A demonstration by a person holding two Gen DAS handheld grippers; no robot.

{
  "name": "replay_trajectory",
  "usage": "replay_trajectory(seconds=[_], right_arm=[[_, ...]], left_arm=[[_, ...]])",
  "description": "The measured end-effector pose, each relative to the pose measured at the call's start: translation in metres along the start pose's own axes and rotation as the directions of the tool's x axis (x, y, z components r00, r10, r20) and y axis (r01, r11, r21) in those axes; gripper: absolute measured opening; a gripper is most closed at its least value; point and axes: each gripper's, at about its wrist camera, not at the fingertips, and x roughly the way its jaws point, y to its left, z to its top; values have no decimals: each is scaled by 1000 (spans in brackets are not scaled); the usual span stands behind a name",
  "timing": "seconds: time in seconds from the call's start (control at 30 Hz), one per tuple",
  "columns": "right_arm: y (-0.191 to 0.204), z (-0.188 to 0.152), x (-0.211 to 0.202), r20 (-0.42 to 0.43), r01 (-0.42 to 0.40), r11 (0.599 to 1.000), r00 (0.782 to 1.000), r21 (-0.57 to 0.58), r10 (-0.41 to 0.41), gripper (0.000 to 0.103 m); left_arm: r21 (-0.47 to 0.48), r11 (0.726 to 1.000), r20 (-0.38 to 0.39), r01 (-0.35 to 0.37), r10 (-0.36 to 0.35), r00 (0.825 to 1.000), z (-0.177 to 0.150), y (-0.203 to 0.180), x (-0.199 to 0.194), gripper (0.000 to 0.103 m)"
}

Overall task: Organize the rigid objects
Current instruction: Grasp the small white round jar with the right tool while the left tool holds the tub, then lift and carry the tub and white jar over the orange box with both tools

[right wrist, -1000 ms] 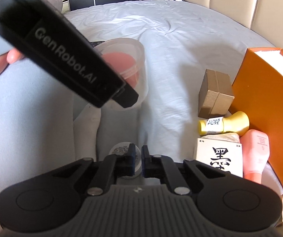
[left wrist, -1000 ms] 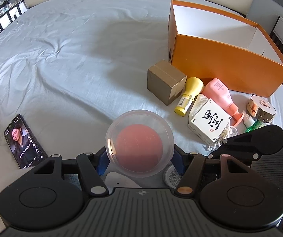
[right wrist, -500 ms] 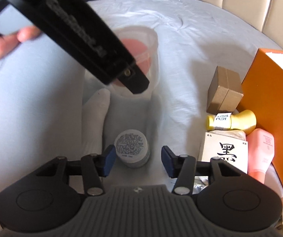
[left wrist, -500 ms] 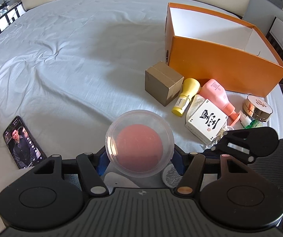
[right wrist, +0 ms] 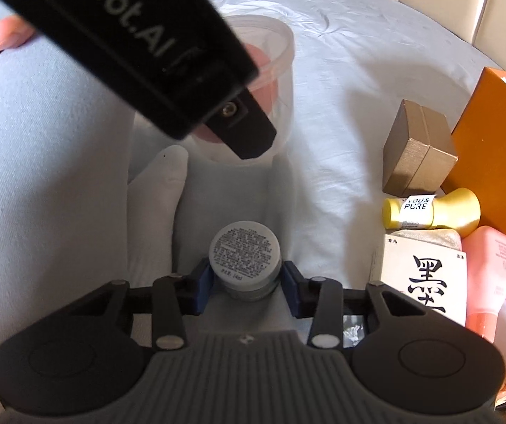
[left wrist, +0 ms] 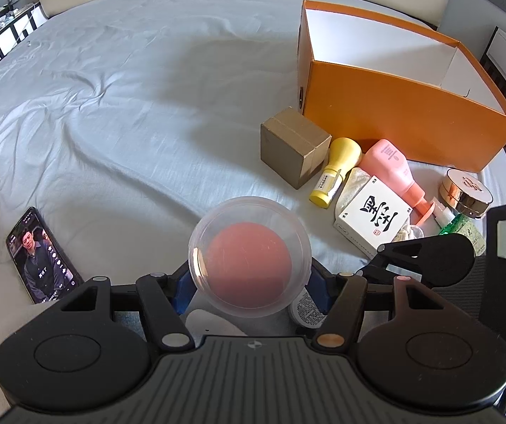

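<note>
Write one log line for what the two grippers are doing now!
left gripper: shut on plastic cup | right gripper: open around small jar | orange box: empty

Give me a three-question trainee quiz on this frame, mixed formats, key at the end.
1. True or false: the left gripper holds the clear tub with the pink puff inside.
2. The small grey jar sits: A) inside the orange box, B) between the right gripper's fingers, C) on the phone.
3. Fill in: the orange box looks ____ inside, as far as the left wrist view shows.

Key: 1 true; 2 B; 3 empty.
</note>
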Motion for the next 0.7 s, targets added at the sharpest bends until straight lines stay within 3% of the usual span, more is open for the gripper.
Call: replay_trajectory(seconds=[0.1, 0.3, 0.47, 0.7], right_arm=[[-2, -1, -5, 3, 19, 999, 1000, 26, -19, 41], [-20, -9, -35, 46, 159, 971, 984, 177, -170, 41], [-44, -17, -66, 95, 244, 904, 951, 351, -293, 41], [-63, -10, -119, 200, 297, 824, 879, 482, -433, 41]], left_arm=[[-1, 1000, 0, 0, 0, 1000, 1, 0, 1, 73], [-26, 999, 19, 31, -30, 999, 6, 2, 2, 73], [-41, 996, 72, 81, -78, 994, 11, -1, -3, 73], [7, 992, 168, 123, -122, 978, 31, -19, -21, 73]])
